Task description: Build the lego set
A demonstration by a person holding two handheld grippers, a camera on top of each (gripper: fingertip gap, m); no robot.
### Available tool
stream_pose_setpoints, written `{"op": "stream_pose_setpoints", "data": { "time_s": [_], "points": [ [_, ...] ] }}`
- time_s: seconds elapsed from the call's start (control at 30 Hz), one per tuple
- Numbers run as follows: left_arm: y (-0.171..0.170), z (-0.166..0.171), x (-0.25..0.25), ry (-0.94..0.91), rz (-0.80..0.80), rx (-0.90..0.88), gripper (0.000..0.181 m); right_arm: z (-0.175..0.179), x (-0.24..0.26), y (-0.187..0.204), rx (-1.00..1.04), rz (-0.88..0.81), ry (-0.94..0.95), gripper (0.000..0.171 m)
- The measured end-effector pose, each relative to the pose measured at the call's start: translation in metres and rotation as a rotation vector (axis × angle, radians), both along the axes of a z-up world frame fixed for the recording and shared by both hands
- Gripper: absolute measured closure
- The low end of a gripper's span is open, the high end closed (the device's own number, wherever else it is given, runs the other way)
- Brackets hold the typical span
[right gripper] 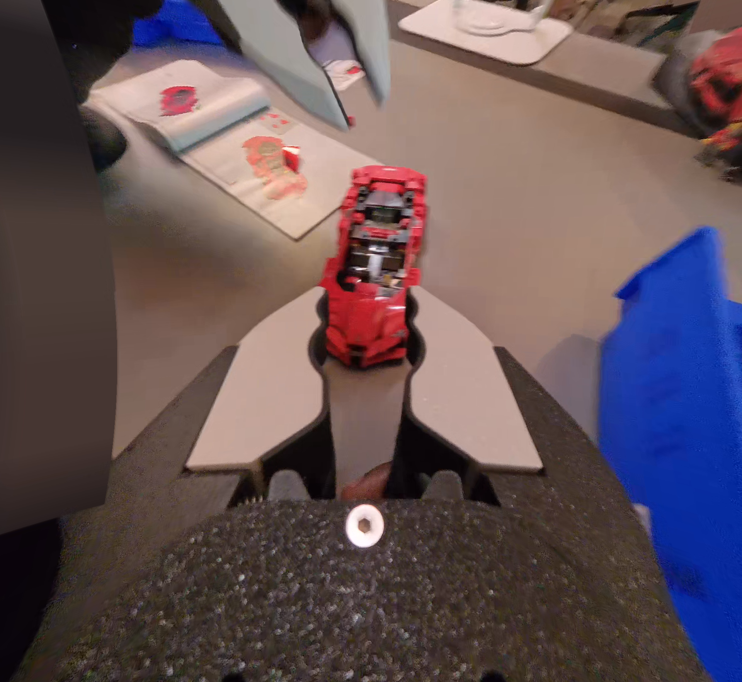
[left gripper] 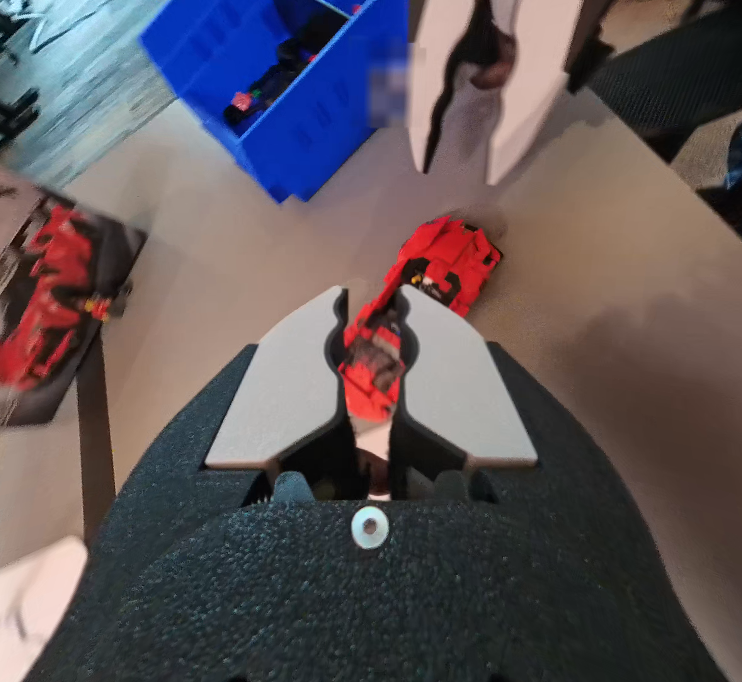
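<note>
A partly built red Lego car (left gripper: 441, 261) lies on the tan table. In the right wrist view the car (right gripper: 381, 221) shows its open grey and black interior. My left gripper (left gripper: 373, 288) hovers above the car's near end with its jaws slightly apart. I see the car through the gap, and nothing is held. My right gripper (right gripper: 367, 289) is open above the car's nose, which shows between its fingertips. Each gripper also shows in the other's view, raised above the table: the right (left gripper: 455, 175) and the left (right gripper: 361, 112). Both views are motion-blurred.
A blue bin (left gripper: 281, 72) with loose pieces stands behind the car and shows at the right wrist view's right (right gripper: 674, 381). An open instruction booklet (right gripper: 241, 141) lies to the left. A printed box (left gripper: 52, 301), a white stand base (right gripper: 486, 32) and a red heap (right gripper: 714, 76) sit around the table.
</note>
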State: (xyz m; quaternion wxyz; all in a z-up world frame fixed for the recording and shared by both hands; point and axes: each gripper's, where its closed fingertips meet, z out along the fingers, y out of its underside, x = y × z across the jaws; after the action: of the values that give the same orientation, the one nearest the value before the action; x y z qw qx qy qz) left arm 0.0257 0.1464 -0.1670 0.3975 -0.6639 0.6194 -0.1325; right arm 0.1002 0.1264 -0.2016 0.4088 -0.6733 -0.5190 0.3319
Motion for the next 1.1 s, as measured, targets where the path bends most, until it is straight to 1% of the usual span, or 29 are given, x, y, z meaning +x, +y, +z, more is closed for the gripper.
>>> {"op": "stream_pose_setpoints", "data": {
  "time_s": [0.03, 0.07, 0.13, 0.23, 0.3, 0.37, 0.5, 0.6, 0.73, 0.93, 1.03, 1.1],
  "points": [
    [-0.007, 0.010, -0.016, -0.032, 0.051, -0.011, 0.154, -0.003, -0.006, -0.010, -0.031, 0.037, -0.005, 0.126],
    [-0.015, 0.021, -0.032, -0.072, 0.107, -0.022, 0.145, -0.006, -0.014, -0.022, -0.056, 0.080, -0.010, 0.123],
    [-0.035, 0.042, -0.067, -0.171, 0.226, -0.043, 0.133, -0.015, -0.032, -0.046, -0.092, 0.172, -0.020, 0.126],
    [-0.070, 0.061, -0.119, -0.304, 0.415, -0.026, 0.132, -0.034, -0.063, -0.072, -0.126, 0.274, -0.094, 0.128],
    [-0.094, 0.056, -0.148, -0.323, 0.519, 0.011, 0.138, -0.040, -0.087, -0.076, -0.124, 0.287, -0.145, 0.134],
    [-0.115, 0.043, -0.166, -0.331, 0.601, 0.045, 0.145, -0.043, -0.114, -0.074, -0.127, 0.287, -0.214, 0.138],
    [-0.147, 0.004, -0.181, -0.319, 0.689, 0.041, 0.145, -0.049, -0.166, -0.046, -0.054, 0.216, -0.351, 0.139],
    [-0.159, -0.018, -0.185, -0.295, 0.714, 0.041, 0.146, -0.053, -0.196, -0.038, -0.069, 0.177, -0.394, 0.142],
    [-0.167, -0.032, -0.183, -0.282, 0.686, 0.021, 0.146, -0.065, -0.213, -0.032, -0.049, 0.124, -0.455, 0.147],
    [-0.166, -0.033, -0.184, -0.297, 0.654, 0.030, 0.147, -0.077, -0.223, -0.028, -0.053, 0.092, -0.479, 0.143],
    [-0.163, -0.034, -0.183, -0.312, 0.659, 0.025, 0.147, -0.079, -0.227, -0.028, -0.062, 0.110, -0.466, 0.155],
    [-0.161, -0.037, -0.182, -0.309, 0.670, 0.013, 0.146, -0.078, -0.227, -0.029, -0.048, 0.127, -0.453, 0.156]
  ]
}}
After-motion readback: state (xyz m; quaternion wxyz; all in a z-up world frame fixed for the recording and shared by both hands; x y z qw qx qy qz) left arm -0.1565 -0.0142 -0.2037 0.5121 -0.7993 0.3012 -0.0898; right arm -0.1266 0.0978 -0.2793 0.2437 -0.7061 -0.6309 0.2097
